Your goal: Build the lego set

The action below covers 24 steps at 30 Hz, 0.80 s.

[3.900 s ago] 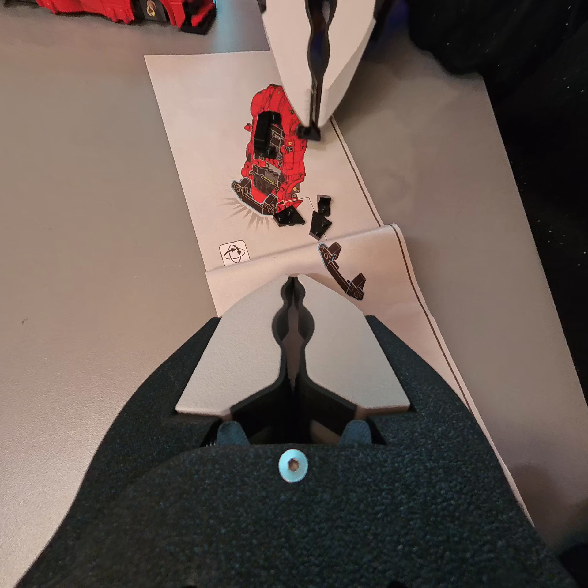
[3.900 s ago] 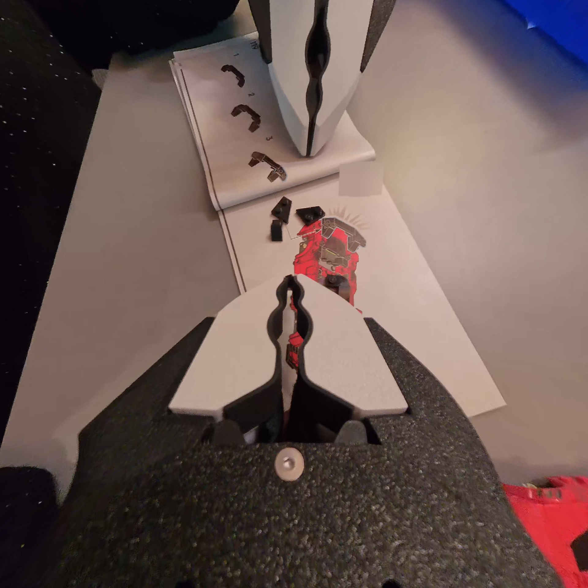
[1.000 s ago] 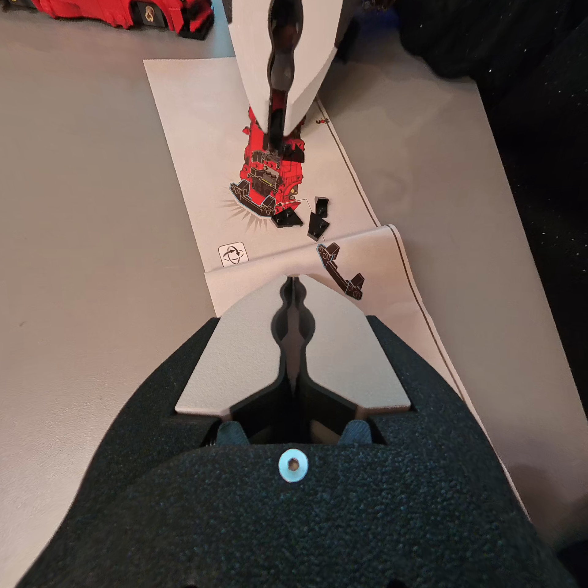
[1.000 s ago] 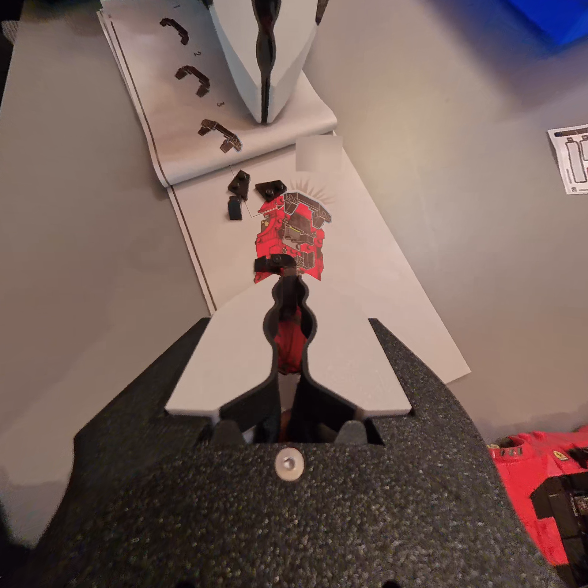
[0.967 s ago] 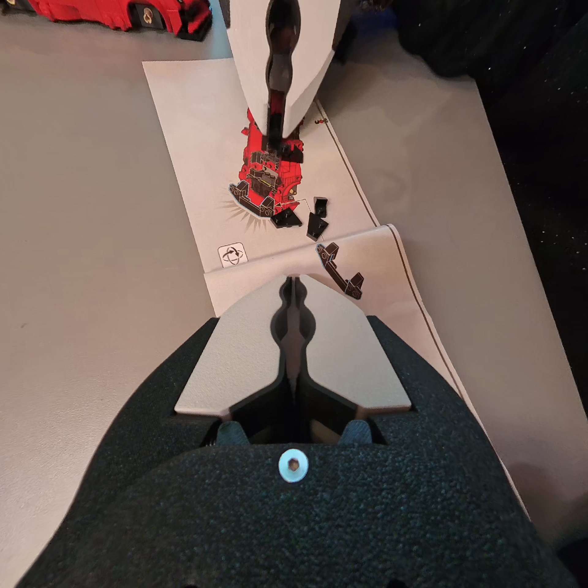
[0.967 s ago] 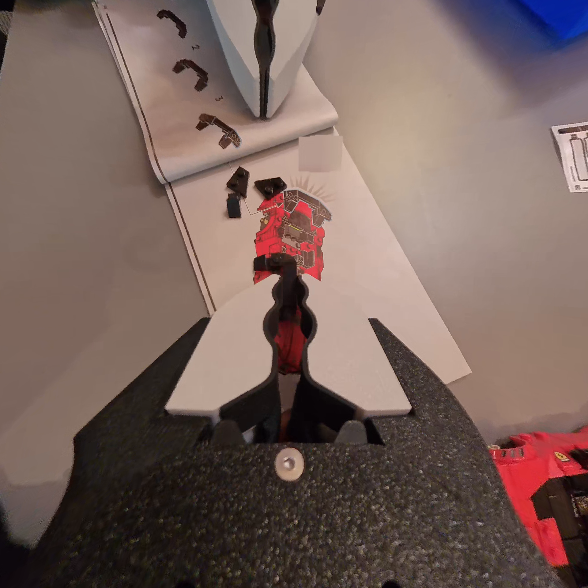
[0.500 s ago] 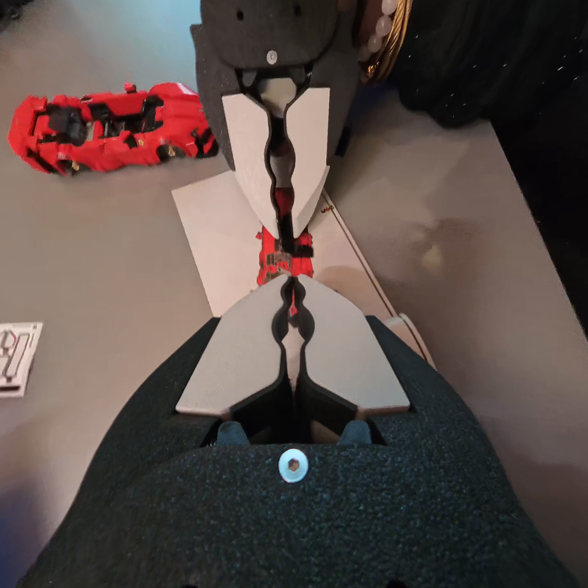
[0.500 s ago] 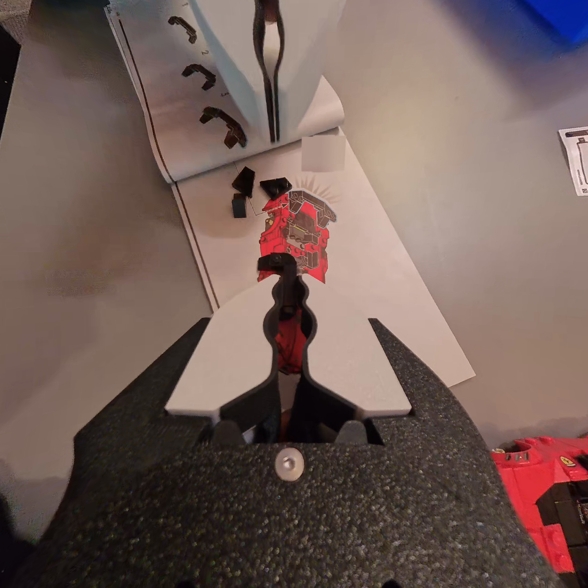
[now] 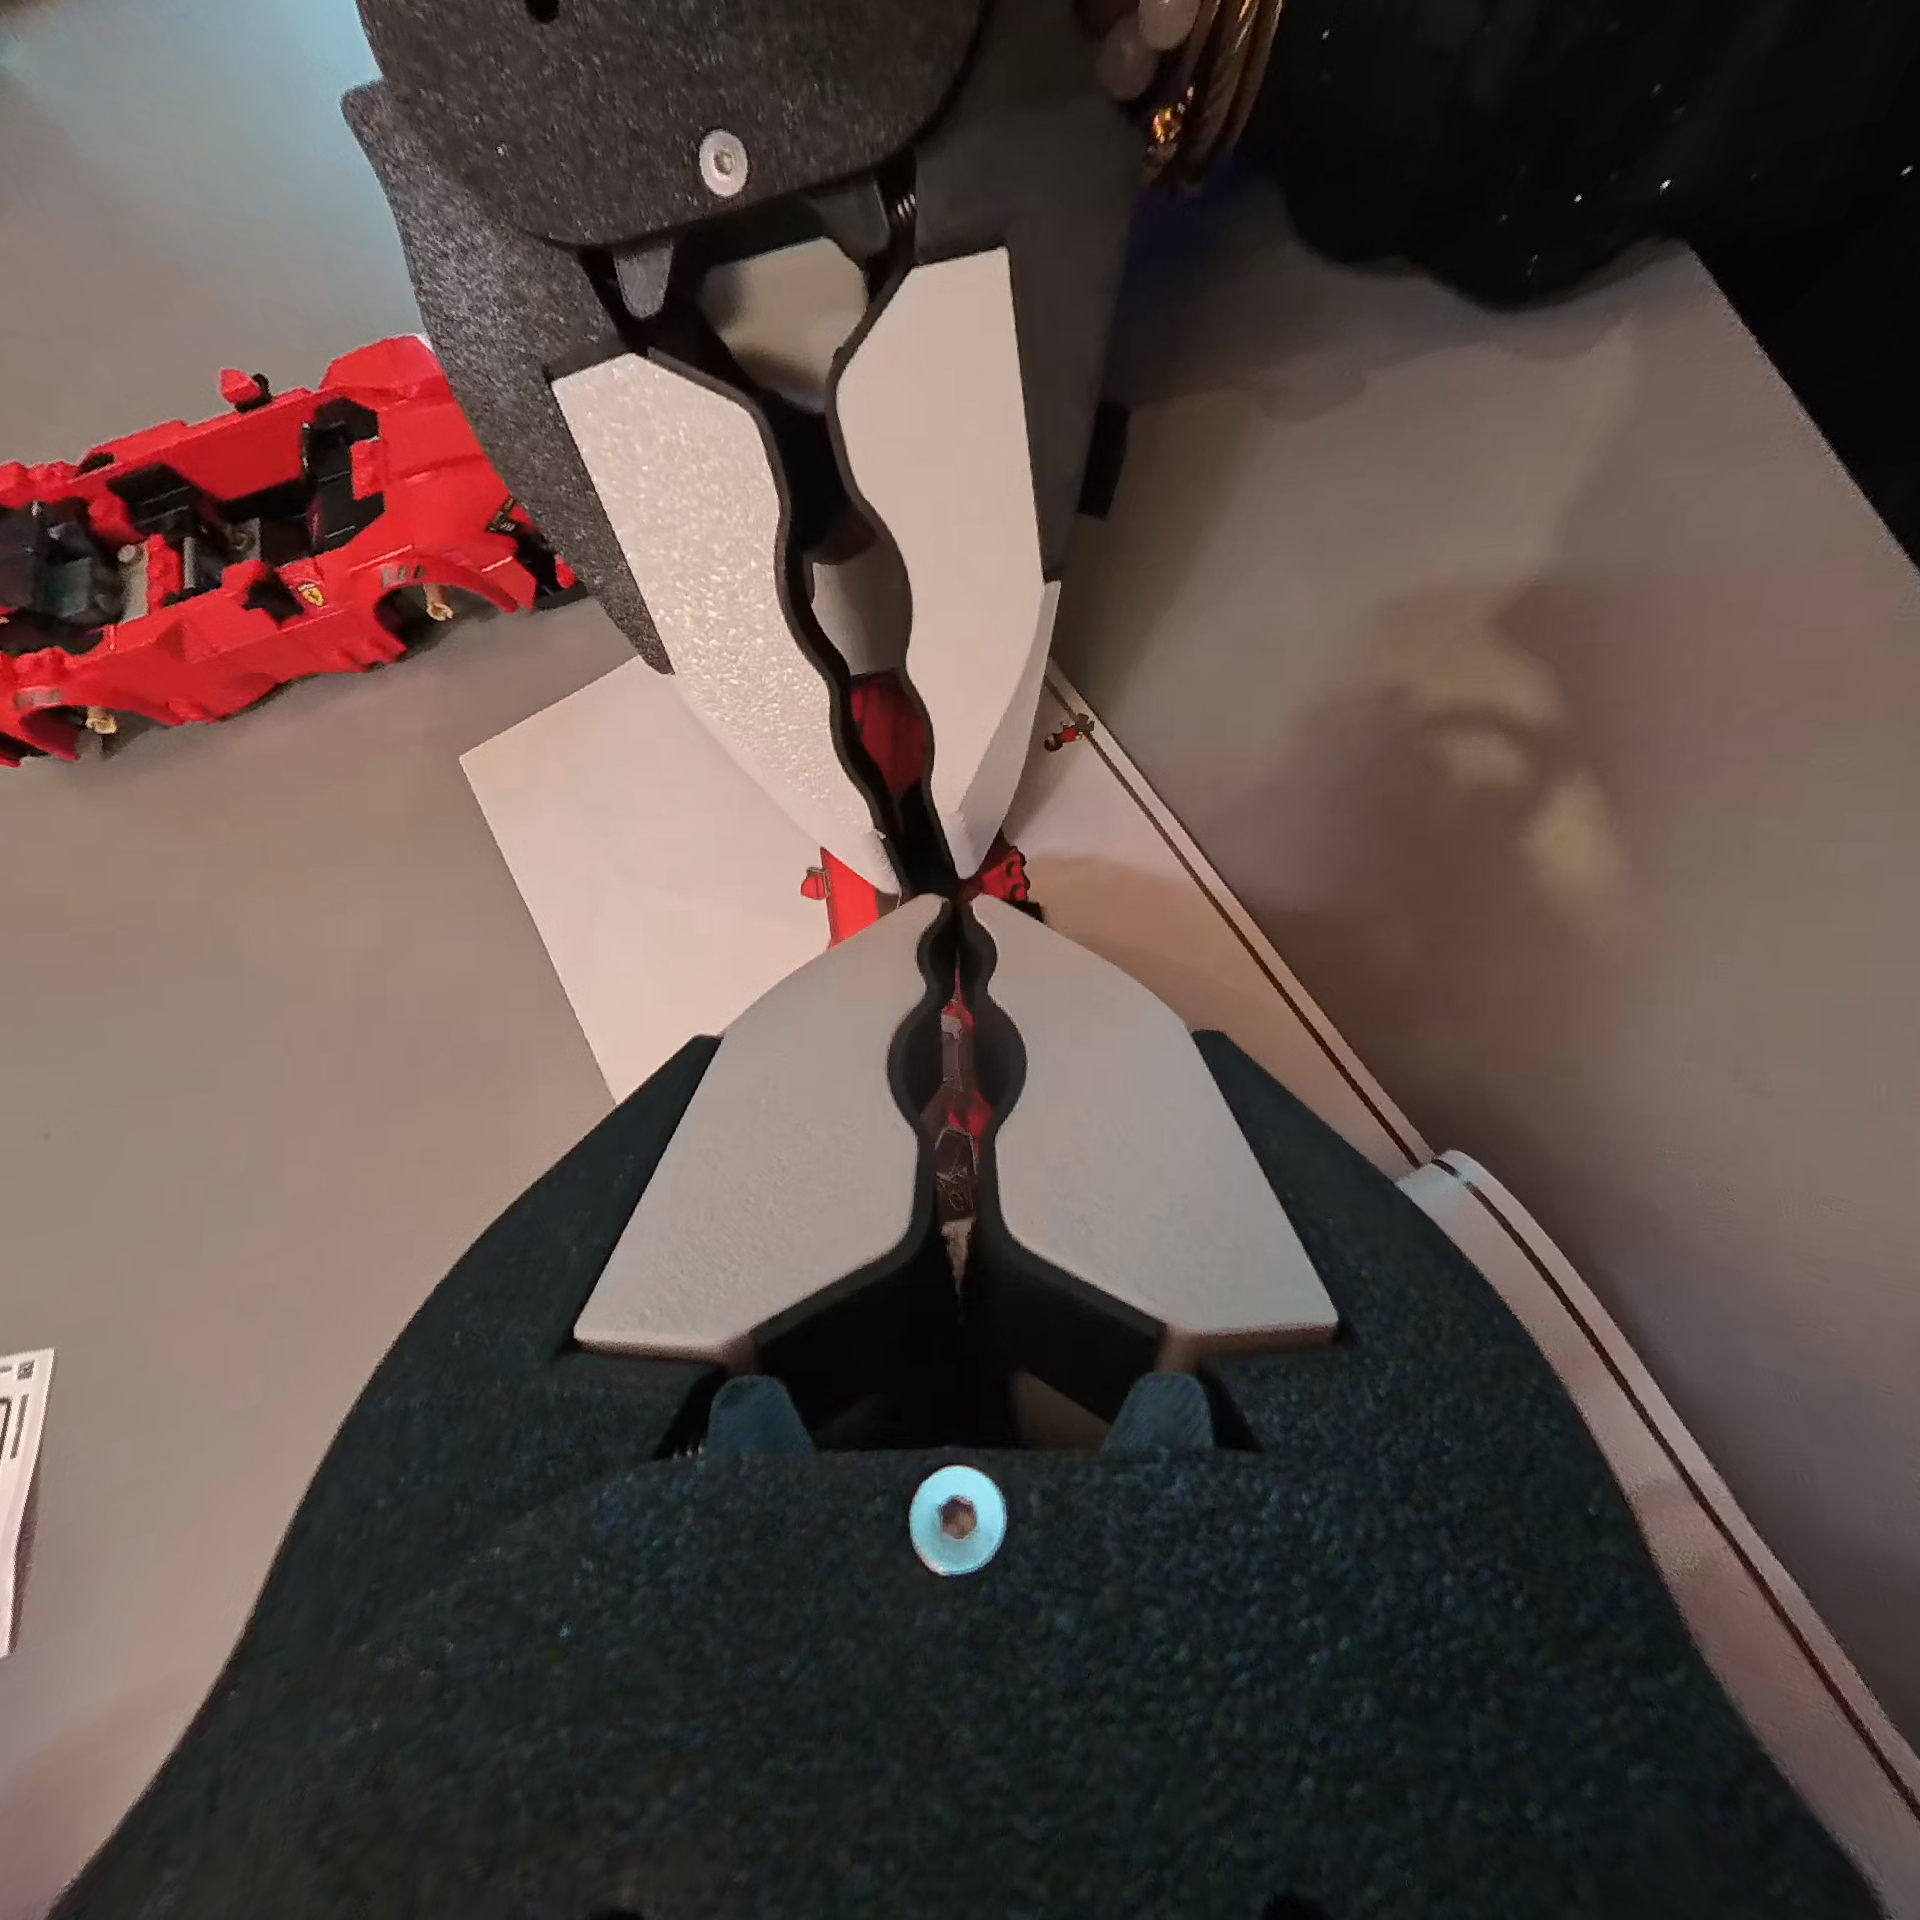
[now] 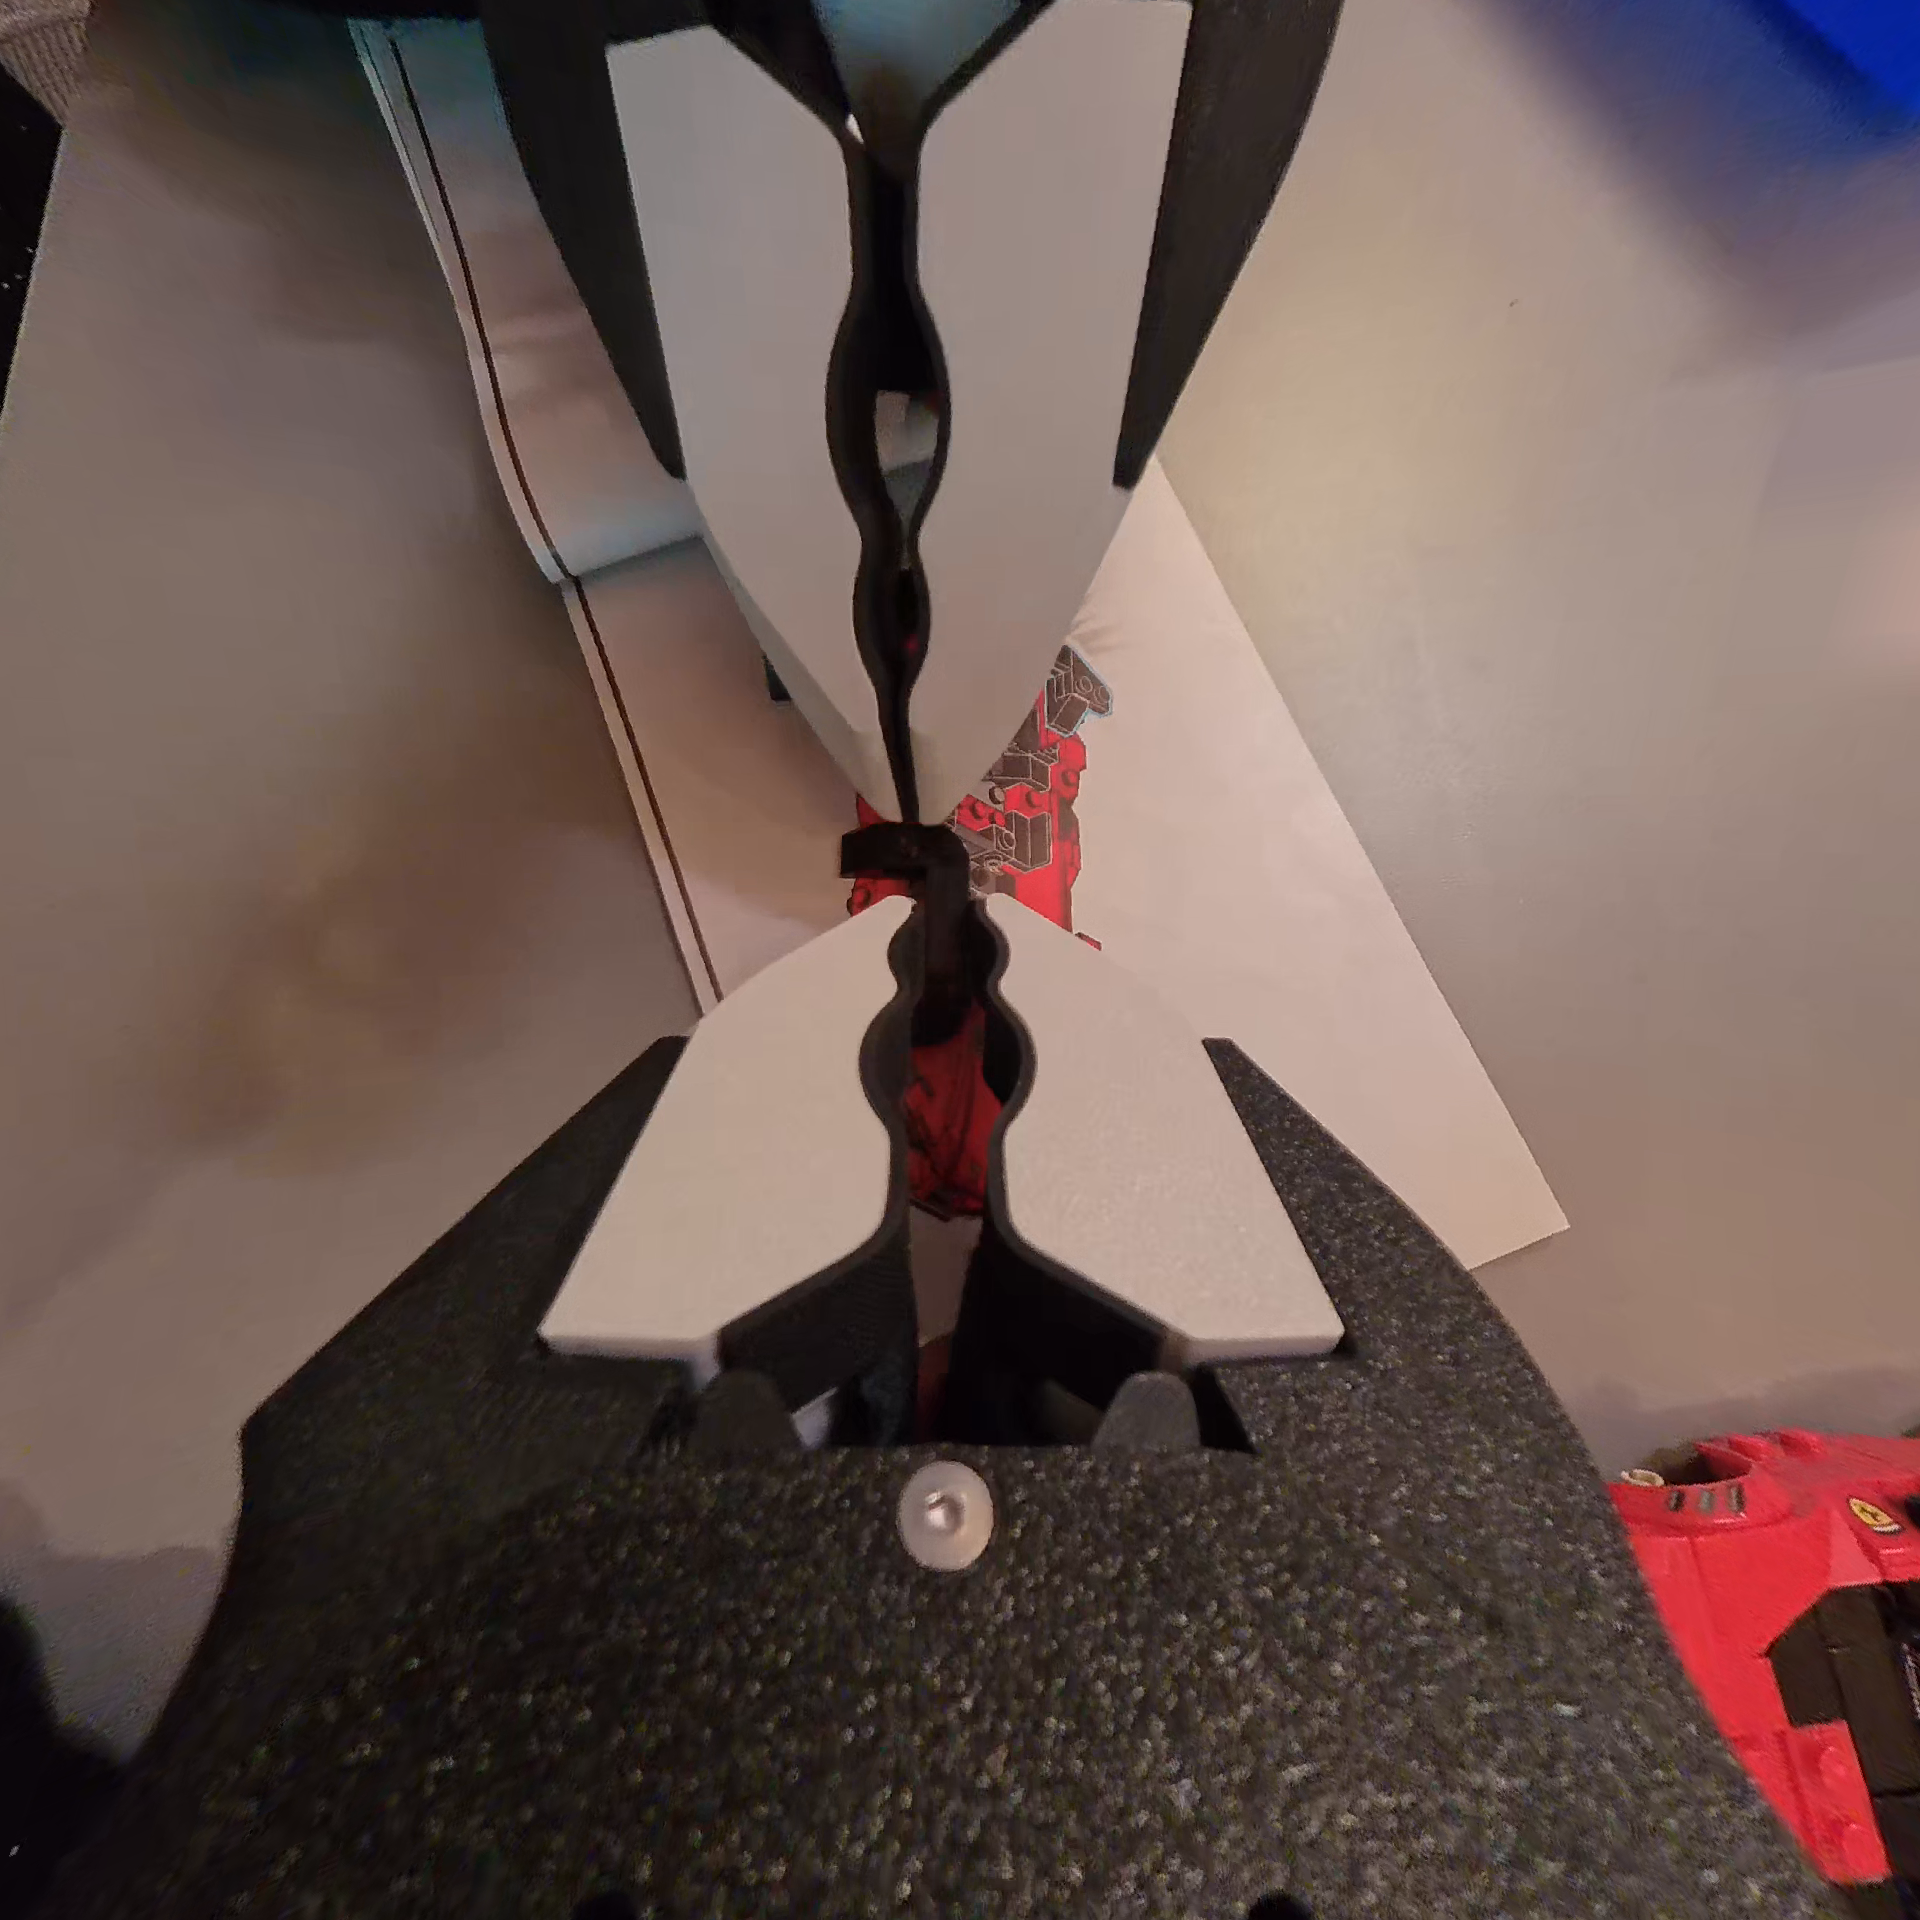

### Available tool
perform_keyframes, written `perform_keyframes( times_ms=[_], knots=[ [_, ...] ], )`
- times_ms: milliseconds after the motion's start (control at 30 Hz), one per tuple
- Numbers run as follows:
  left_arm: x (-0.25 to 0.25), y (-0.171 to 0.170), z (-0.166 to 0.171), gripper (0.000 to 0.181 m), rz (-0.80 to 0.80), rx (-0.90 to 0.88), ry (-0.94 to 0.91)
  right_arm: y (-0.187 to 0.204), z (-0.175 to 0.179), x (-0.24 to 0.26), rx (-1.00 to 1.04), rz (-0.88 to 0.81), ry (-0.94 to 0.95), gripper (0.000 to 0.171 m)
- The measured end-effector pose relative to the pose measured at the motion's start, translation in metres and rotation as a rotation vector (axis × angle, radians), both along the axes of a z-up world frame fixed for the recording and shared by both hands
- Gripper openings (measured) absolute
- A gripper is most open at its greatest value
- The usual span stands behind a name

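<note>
My right gripper [image 10: 940,909] is shut on a small black L-shaped lego piece [image 10: 883,847] that sticks out past its tips. My left gripper [image 9: 951,914] is shut, with nothing seen between its fingers. The two grippers meet tip to tip above the open instruction booklet [image 9: 644,831]. In the right wrist view the left gripper [image 10: 906,795] comes from the top and its tips touch the black piece. In the left wrist view the right gripper [image 9: 925,857] comes from the top. The partly built red lego car [image 9: 239,551] lies at the far left.
The grey table [image 9: 1455,935] ends at a dark edge on the right. A white sticker sheet [image 9: 21,1455] lies at the left edge. A person's dark sleeve [image 9: 1558,156] is at the top right. The car [image 10: 1787,1642] is at the lower right in the right wrist view. Less than 4 cm separates the two grippers' tips.
My left gripper has lifted off the booklet page and moved toward the right gripper. The two sets of tips now meet at the black piece. Both have stayed shut.
</note>
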<state>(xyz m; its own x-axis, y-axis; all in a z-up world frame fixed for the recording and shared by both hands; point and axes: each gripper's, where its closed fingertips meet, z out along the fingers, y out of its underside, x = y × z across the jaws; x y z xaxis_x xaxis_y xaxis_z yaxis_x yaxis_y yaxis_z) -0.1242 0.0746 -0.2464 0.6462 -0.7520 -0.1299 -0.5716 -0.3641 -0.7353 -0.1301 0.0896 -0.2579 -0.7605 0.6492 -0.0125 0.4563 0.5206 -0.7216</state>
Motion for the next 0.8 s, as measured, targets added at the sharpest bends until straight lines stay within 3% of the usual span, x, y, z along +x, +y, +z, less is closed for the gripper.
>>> perform_keyframes(
  times_ms=[533,800],
  knots=[
    [0.0030,-0.0020,-0.0061,0.000,-0.011,-0.083,-0.050,-0.0009,0.0010,0.0000,-0.001,0.000,0.005,0.008],
    [0.0015,-0.0023,-0.0086,0.000,-0.039,-0.131,0.027,-0.0007,0.0007,0.0002,-0.003,-0.002,0.002,0.008]
  ],
)
